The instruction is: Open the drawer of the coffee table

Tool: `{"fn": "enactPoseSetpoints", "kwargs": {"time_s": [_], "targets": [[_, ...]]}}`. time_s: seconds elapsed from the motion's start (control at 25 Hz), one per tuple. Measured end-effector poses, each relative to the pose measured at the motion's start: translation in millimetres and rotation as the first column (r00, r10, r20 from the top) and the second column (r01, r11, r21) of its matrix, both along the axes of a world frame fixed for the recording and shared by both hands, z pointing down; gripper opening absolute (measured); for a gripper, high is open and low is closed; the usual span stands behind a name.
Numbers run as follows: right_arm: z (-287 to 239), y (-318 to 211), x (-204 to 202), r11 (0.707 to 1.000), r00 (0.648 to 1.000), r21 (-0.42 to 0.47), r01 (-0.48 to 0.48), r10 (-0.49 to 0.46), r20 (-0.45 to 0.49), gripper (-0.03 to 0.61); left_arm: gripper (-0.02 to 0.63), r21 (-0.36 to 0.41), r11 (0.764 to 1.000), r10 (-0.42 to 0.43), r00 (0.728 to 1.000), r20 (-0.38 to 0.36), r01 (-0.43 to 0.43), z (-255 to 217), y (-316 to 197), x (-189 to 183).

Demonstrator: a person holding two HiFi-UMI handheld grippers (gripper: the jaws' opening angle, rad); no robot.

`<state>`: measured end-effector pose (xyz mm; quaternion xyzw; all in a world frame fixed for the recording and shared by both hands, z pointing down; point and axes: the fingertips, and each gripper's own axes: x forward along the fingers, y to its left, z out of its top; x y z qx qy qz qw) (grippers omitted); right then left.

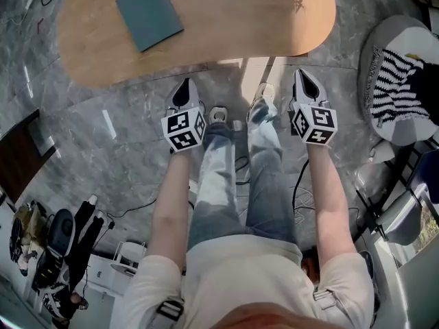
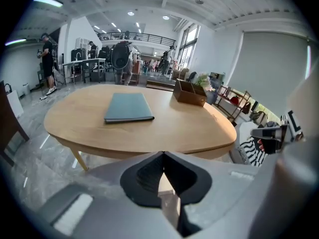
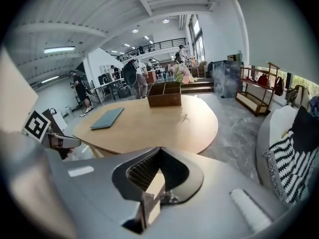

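Left claw (image 1: 182, 88) and right claw (image 1: 306, 77) sit pinched closed and empty just short of the bench (image 1: 226, 26); we judge this the approach, and next we must find its unseen drawer.

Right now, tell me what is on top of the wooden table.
A flat teal folder lies on the table, and a wooden box stands near its far edge. The box's walls hide what is inside it.

Coffee table (image 1: 226, 26) top: pale matt wood. Floor (image 1: 123, 149): glossy grey marble-look. Book (image 1: 149, 12): matt teal cover.
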<state>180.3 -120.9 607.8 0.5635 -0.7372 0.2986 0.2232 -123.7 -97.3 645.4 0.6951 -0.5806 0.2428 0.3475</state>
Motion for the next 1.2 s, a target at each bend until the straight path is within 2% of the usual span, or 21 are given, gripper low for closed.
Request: {"fn": "enactPoseSetpoints", "kwargs": {"time_s": [0.16, 0.2, 0.36, 0.52, 0.64, 0.8, 1.0, 1.2], "targets": [[30.0, -3.1, 9.4, 0.999, 1.0, -0.033, 0.001, -0.002, -0.029, 0.008, 0.02, -0.04, 0.999, -0.008, 1.0, 0.011, 0.009, 31.8, -4.5, -1.8], [36.7, -2.8, 10.4, 0.999, 0.999, -0.041, 0.005, -0.006, -0.036, 0.036, 0.038, -0.049, 0.999, -0.004, 1.0, 0.016, 0.005, 38.9, -4.5, -2.9], [61.6, -1.6, 20.1, 0.997, 0.997, -0.077, 0.022, -0.028, -0.074, 0.096, 0.117, -0.089, 0.996, 0.031, 1.0, -0.001, -0.031, 65.0, -5.0, 2.2], [84.4, -2.1, 31.8, 0.992, 0.993, -0.114, 0.05, -0.062, -0.097, 0.187, 0.26, -0.1, 0.993, 0.06, 0.996, -0.059, -0.066, 83.6, -10.6, 12.4], [102.0, -4.7, 37.0, 0.986, 0.987, -0.146, 0.083, -0.102, -0.127, 0.238, 0.299, -0.113, 0.987, 0.108, 0.993, -0.053, -0.114, 95.0, -13.1, 16.4], [123.9, -11.2, 49.9, 0.979, 0.979, -0.189, 0.077, -0.11, -0.174, 0.272, 0.36, -0.129, 0.984, 0.117, 0.992, -0.044, -0.122, 109.6, -19.2, 16.7], [139.6, -21.8, 57.1, 0.972, 0.973, -0.214, 0.101, -0.141, -0.182, 0.342, 0.379, -0.131, 0.986, 0.101, 0.994, -0.036, -0.105, 118.4, -27.9, 17.6], [152.4, -33.6, 54.7, 0.964, 0.965, -0.227, 0.135, -0.18, -0.191, 0.35, 0.38, -0.113, 0.982, 0.155, 0.988, 0.0, -0.154, 123.4, -39.3, 24.3]]}}
